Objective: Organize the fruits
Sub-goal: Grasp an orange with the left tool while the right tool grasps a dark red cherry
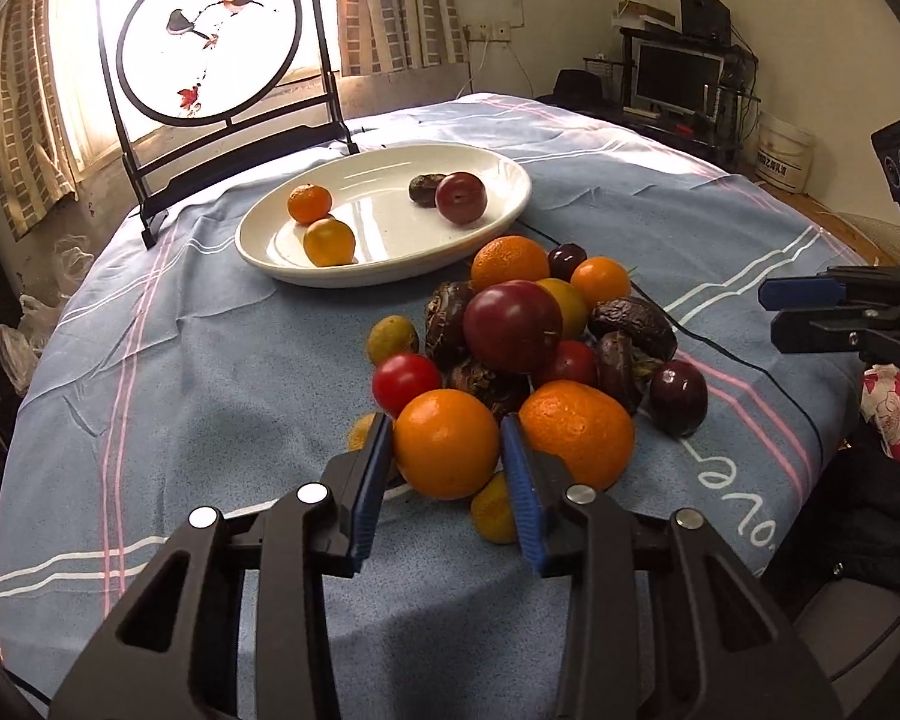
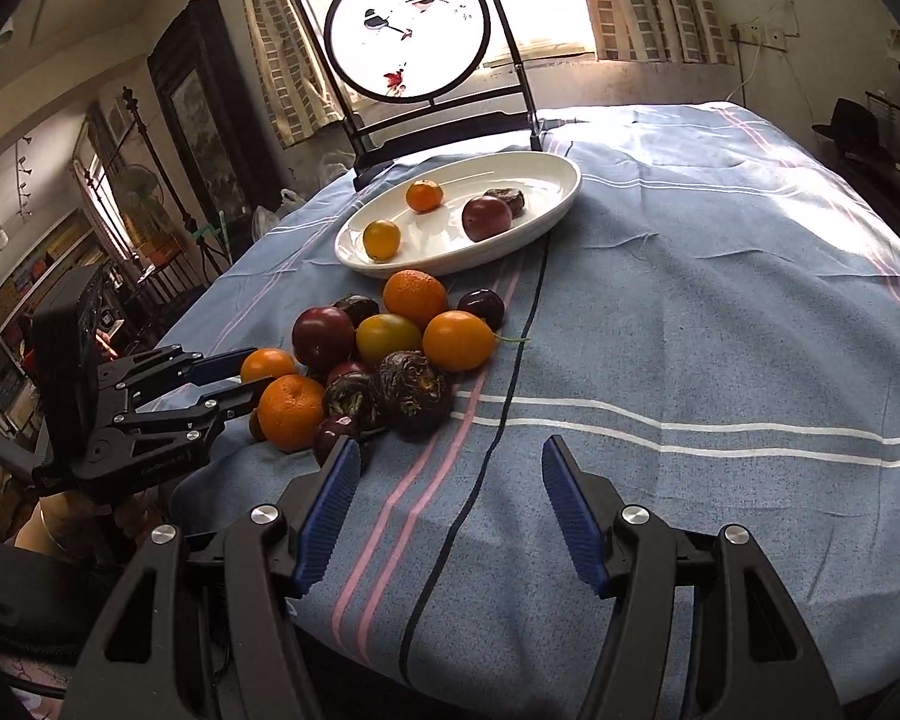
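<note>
Four fruits [image 1: 461,198] on white plate [image 1: 258,240]

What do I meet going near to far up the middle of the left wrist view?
left gripper → orange between its pads → big dark red fruit atop the pile → white oval plate → black-framed round screen.

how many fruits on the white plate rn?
4. On the white plate: two small orange ones, back-left and front-left, touching in the left wrist view; a wrinkled dark fruit and a red-purple plum together at right. None look hidden.
</note>
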`<state>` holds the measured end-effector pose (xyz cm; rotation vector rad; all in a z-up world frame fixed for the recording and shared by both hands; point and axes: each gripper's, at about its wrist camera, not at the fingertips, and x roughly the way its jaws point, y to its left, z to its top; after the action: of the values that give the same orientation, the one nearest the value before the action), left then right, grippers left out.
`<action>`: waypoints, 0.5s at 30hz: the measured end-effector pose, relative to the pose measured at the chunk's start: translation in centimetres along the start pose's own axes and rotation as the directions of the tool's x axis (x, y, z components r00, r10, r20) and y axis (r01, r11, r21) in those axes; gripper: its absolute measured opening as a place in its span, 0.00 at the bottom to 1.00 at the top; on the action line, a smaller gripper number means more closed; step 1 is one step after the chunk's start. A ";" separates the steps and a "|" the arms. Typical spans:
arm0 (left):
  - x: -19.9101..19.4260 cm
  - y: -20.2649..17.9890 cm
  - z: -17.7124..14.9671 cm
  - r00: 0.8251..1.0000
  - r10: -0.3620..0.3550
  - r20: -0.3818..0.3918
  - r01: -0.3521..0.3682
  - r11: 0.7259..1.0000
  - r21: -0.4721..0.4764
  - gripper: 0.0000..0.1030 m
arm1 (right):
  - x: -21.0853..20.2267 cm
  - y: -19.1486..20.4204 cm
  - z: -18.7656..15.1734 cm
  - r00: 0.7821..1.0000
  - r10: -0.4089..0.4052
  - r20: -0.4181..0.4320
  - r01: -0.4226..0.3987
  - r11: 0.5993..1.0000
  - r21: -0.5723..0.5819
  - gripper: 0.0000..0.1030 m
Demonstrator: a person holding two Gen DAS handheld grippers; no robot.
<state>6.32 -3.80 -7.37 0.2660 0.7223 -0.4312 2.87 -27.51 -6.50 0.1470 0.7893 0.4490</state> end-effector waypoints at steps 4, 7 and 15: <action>-1.4 1.2 -0.5 1.000 -0.012 0.012 0.013 0.999 -0.053 0.35 | 1.3 2.7 -0.4 0.997 0.054 -0.048 -0.059 0.993 -0.104 0.62; -2.2 2.2 -0.5 1.000 -0.020 0.018 0.022 0.995 -0.094 0.35 | 2.4 4.5 -0.4 0.996 0.051 -0.067 -0.062 0.984 -0.168 0.62; -2.2 2.8 -0.6 1.000 -0.027 0.008 0.028 0.992 -0.122 0.35 | 4.8 5.4 0.5 0.993 0.038 -0.112 -0.056 0.985 -0.163 0.27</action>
<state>5.79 -0.46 -6.01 0.1395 0.7435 -0.4120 4.43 -20.52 -7.69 -0.0143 0.8525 0.5689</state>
